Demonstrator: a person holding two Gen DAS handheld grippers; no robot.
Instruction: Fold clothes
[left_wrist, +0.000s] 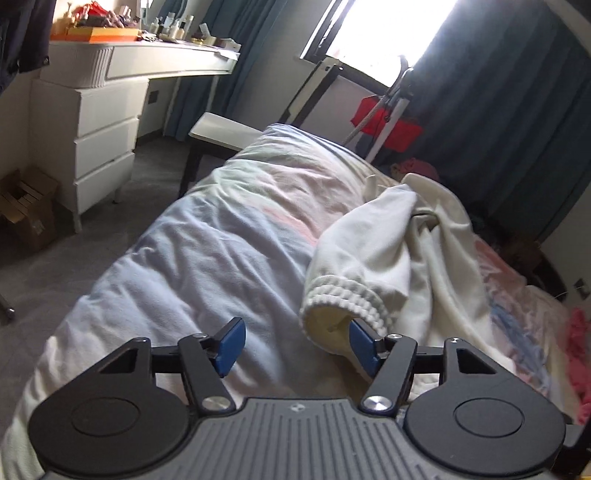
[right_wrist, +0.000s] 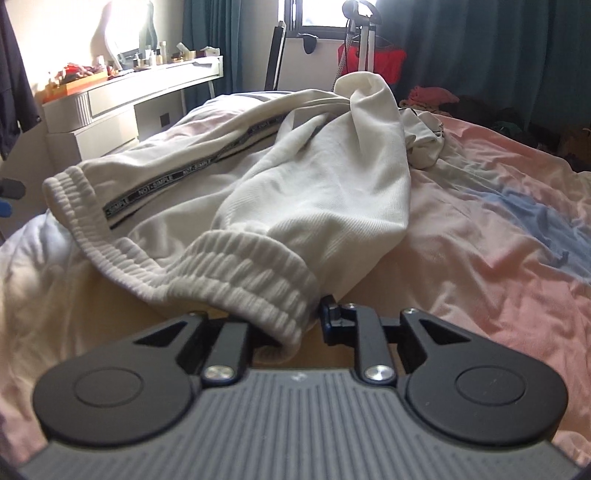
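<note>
— Left wrist view: what do you note?
— The left gripper (left_wrist: 297, 345) sits low over the bed (left_wrist: 177, 258), its blue pads spread wide. The right-hand pad (left_wrist: 360, 345) is tucked just inside the opening of a ribbed cuff (left_wrist: 345, 295); the other pad lies apart on bare duvet. Nothing is pinched.
— And the garment?
— White sweatpants (left_wrist: 388, 243), heaped on the bed toward its right half, legs running away toward the window (left_wrist: 388, 29).
— Right wrist view?
— The right gripper (right_wrist: 286, 323) has the nearer ribbed cuff (right_wrist: 236, 273) draped between its fingers. The left finger is hidden under the fabric, the right one shows beside the cuff's edge. I cannot tell whether it grips the cuff or only stands around it.
— More detail on the cloth?
— A dark printed tape (right_wrist: 192, 168) reading NOT-SIMPLE runs down one leg to a second cuff (right_wrist: 70, 199), farther left. The sweatpants (right_wrist: 314, 177) are crumpled, not flat.
— Surroundings?
— A white dressing table (right_wrist: 147, 88) with bottles, dark curtains (right_wrist: 498, 48), a pink garment (right_wrist: 430, 96) at the far edge of the bed (right_wrist: 498, 229).
</note>
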